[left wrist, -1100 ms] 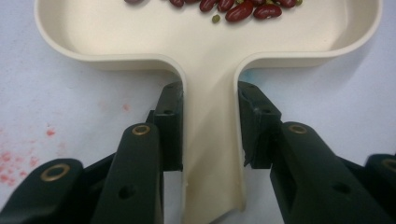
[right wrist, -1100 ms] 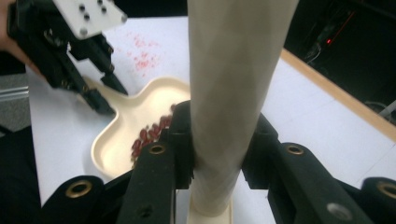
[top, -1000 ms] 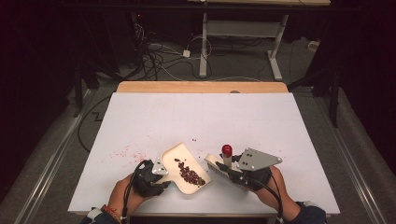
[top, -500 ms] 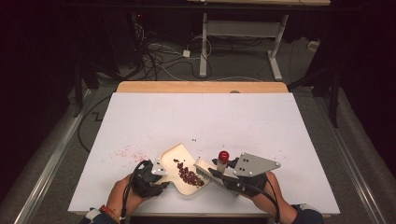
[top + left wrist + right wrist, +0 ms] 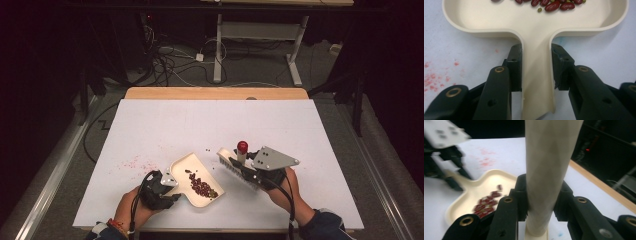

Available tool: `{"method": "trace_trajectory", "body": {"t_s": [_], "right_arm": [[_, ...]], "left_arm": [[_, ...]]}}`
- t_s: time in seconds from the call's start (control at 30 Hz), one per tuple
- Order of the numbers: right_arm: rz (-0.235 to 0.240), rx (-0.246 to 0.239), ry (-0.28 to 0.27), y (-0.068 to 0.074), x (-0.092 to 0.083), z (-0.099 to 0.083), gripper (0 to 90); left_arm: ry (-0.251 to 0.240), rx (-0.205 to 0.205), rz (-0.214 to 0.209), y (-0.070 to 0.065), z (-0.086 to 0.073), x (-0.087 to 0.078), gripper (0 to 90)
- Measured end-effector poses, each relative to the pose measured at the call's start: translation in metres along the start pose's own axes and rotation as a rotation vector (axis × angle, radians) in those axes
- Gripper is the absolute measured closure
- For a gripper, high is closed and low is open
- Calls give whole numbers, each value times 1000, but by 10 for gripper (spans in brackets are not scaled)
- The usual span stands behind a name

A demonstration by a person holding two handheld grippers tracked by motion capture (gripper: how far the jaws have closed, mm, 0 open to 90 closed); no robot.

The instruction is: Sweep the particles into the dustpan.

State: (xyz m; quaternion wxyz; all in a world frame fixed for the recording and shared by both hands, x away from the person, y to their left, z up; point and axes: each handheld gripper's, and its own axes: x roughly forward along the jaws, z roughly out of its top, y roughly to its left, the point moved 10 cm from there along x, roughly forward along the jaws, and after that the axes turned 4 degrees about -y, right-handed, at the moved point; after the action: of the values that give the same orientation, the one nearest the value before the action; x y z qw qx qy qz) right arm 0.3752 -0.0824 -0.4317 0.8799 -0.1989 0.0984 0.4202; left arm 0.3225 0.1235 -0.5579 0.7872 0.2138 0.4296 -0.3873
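Note:
A cream dustpan (image 5: 186,167) lies near the table's front edge with several red beans (image 5: 201,186) in it. My left gripper (image 5: 167,185) is shut on its handle (image 5: 536,85), black pads (image 5: 515,65) pressing both sides, and the beans (image 5: 554,5) lie just past the jaws. To the right, my right gripper (image 5: 252,172) is shut on the handle (image 5: 549,157) of a cream brush (image 5: 230,161) with a red tip (image 5: 242,146). The brush head stands a little to the right of the pan. In the right gripper view the dustpan (image 5: 471,192) and its beans (image 5: 486,203) lie at the left.
Two small loose beans (image 5: 207,148) lie on the white table (image 5: 215,120) just beyond the pan. Reddish specks (image 5: 135,162) mark the table left of the pan. A wooden strip (image 5: 215,93) runs along the far edge, with cables and desk legs on the floor behind.
The right gripper swept the brush left toward the pan's mouth, then drew it back to the right and farther from the person. The left gripper and pan stayed still.

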Motion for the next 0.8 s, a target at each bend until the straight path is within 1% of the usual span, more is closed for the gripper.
{"method": "trace_trajectory", "body": {"t_s": [0.07,0.1,0.17,0.23,0.33,0.4,0.43,0.5,0.57,0.63,0.7,0.8], "right_arm": [[-14,1,10,-6,10,-2,704],[-16,14,16,-7,14,-2,705],[3,28,40,-4,22,-5,705],[27,17,62,5,28,-6,705],[74,4,72,24,31,-2,705],[132,22,53,37,30,3,705],[154,19,48,42,29,6,705],[150,-3,33,47,26,11,705],[147,0,9,46,21,16,705],[131,0,-5,41,17,20,704],[105,-5,-12,32,14,21,704],[61,-3,-11,12,18,17,704]], "left_arm": [[0,-3,1,1,1,0,634],[0,-3,4,2,1,1,634],[0,-9,2,4,2,2,634],[2,-11,3,5,2,2,634],[1,-12,7,6,2,2,634],[2,-11,6,6,2,2,634],[0,-13,9,6,2,2,634],[-1,-13,9,7,2,2,634],[-1,-16,10,8,2,2,634],[-2,-18,9,8,1,3,634],[-2,-20,9,9,1,2,634],[-3,-24,10,10,1,2,634]]}}
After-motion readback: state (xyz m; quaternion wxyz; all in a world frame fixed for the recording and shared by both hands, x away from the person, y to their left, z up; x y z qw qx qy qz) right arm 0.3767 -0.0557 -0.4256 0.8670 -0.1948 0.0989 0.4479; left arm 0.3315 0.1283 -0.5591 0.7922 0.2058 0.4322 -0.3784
